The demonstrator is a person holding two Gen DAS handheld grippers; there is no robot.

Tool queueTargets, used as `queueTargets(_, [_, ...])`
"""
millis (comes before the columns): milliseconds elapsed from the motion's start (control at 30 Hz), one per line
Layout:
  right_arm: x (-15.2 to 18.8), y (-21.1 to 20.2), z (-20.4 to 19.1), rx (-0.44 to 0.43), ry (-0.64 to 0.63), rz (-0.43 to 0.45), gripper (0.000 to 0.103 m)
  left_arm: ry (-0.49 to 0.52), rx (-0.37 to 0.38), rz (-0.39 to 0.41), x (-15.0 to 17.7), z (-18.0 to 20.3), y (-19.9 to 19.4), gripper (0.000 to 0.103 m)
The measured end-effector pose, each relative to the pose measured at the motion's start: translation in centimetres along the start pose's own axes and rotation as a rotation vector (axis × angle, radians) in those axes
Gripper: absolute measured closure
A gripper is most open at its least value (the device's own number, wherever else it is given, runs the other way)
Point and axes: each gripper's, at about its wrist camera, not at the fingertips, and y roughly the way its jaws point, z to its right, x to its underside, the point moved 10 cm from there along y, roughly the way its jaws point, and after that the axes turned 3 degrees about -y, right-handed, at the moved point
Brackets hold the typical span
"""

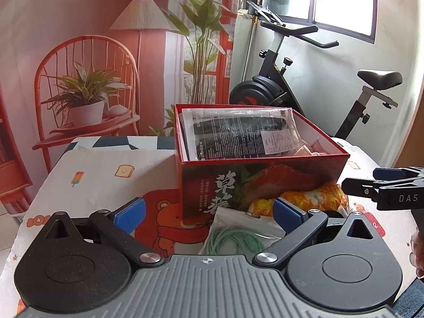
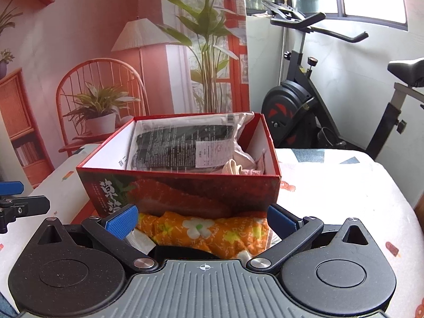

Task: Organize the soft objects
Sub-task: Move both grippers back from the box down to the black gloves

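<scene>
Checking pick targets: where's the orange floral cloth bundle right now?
The orange floral cloth bundle lies on the table against the near wall of the red strawberry-print cardboard box, centred between the open right gripper fingers; in the left wrist view it sits right of centre.

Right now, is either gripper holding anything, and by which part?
Nothing is held. The left gripper is open above the green cord bag; the right gripper is open around the orange floral cloth, not clamping it.

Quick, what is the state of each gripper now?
Left gripper: open, holding nothing.
Right gripper: open, holding nothing.
</scene>
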Motion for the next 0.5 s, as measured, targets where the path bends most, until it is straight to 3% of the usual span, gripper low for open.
queueTargets(333, [4.8,0.7,0.1,0.02,0.055,-0.06,0.0,-0.053,0.012,-0.055,3.7,-0.2,0.7,0.0])
queueTargets(500, [6.3,0.6,-0.3,0.036,0.014,-0.055,0.0,-0.067,0.014,-0.075,5.5,-0.1,0.8,0.0])
